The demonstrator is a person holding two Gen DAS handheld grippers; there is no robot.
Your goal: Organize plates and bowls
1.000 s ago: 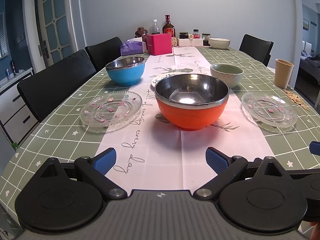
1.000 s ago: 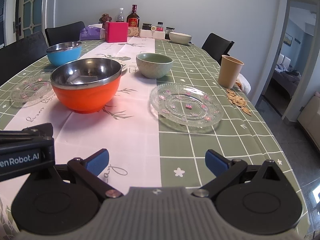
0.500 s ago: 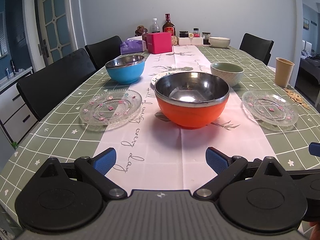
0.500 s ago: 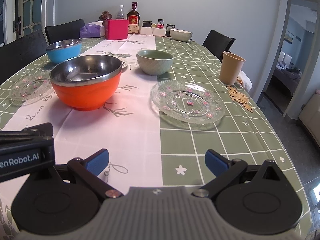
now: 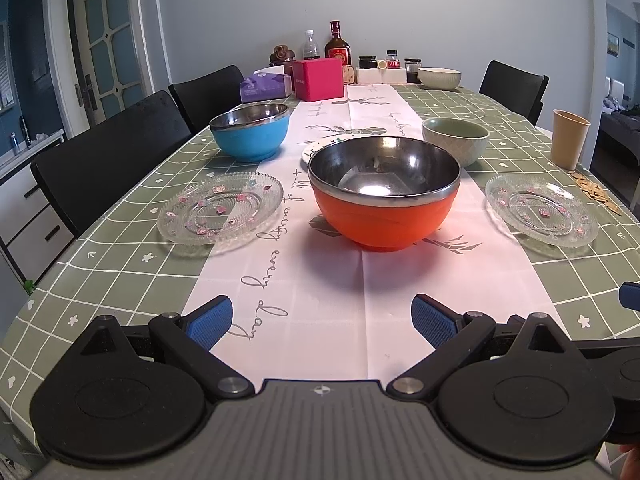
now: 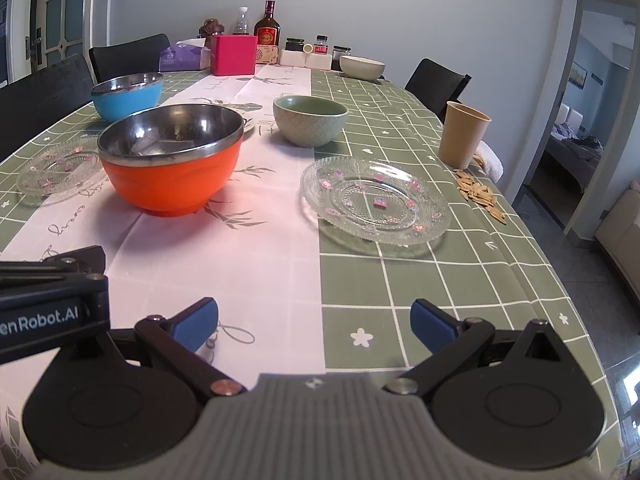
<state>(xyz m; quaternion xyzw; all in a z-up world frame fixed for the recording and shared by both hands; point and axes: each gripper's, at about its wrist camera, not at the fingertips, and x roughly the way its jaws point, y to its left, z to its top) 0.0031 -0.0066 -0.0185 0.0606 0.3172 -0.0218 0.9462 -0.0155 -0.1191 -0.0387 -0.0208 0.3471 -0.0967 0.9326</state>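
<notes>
An orange steel-lined bowl (image 5: pixel 385 192) (image 6: pixel 172 160) stands on the white runner. A blue bowl (image 5: pixel 250 132) (image 6: pixel 127 94) and a green ceramic bowl (image 5: pixel 455 135) (image 6: pixel 310 125) stand behind it. A white plate (image 5: pixel 318 148) lies partly hidden behind the orange bowl. One glass plate (image 5: pixel 220 208) (image 6: pixel 60 168) lies left, another glass plate (image 5: pixel 542 210) (image 6: pixel 376 200) lies right. My left gripper (image 5: pixel 322 320) is open and empty, short of the orange bowl. My right gripper (image 6: pixel 314 322) is open and empty, short of the right glass plate.
A tan cup (image 6: pixel 463 134) and scattered seeds (image 6: pixel 478 194) sit near the table's right edge. A pink box (image 5: pixel 318 79), tissue box, bottles, jars and a white bowl (image 5: pixel 439 78) stand at the far end. Black chairs (image 5: pixel 108 160) line the left side.
Both grippers have drawn back and lowered a little; the bowls and plates look slightly higher in view. Nothing on the table has moved.
</notes>
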